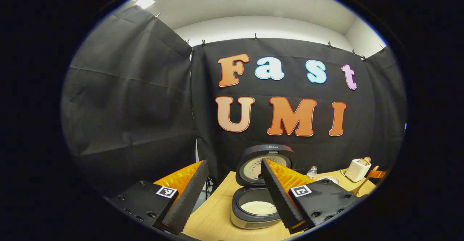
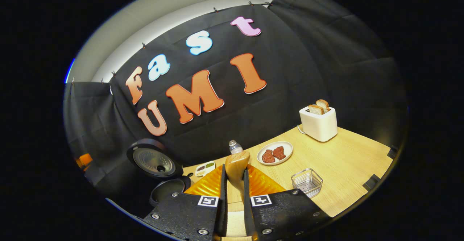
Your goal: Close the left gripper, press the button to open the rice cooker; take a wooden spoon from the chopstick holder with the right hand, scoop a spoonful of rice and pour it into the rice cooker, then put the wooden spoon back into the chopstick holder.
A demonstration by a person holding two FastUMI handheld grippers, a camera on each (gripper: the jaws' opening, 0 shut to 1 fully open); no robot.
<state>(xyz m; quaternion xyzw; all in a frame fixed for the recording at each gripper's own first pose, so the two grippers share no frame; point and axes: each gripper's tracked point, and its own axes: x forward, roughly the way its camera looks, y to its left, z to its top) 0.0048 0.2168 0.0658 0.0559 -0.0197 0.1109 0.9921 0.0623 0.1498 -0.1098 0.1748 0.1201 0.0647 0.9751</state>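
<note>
Two tongs are working this scene, and they are standing in different states. In the left gripper view the left tongs [image 1: 232, 197] are hanging wide apart, gripping nothing, above the near left part of the table [image 1: 217, 212]. Beyond them the rice cooker [image 1: 258, 197] is sitting with its lid [image 1: 253, 165] tilted up and back, and white rice [image 1: 258, 207] is lying in the bottom of its pot. In the right gripper view the right tongs [image 2: 234, 197] are clamping the handle of the wooden spoon [image 2: 237, 170], both fingers pressing on it, with the bowl of the spoon pointing away over the table.

Judging from this, the button step and the pour look done, and the spoon is being carried for its return. I cannot make out the chopstick holder with any certainty. Farther right a toaster [image 2: 319, 124] with bread, a plate [image 2: 286, 147] of meat and a small wire basket [image 2: 306, 181] are sitting well apart. The next move is calling for finding the holder, steering the spoon upright over its mouth, lowering it in, then parting the fingers.
</note>
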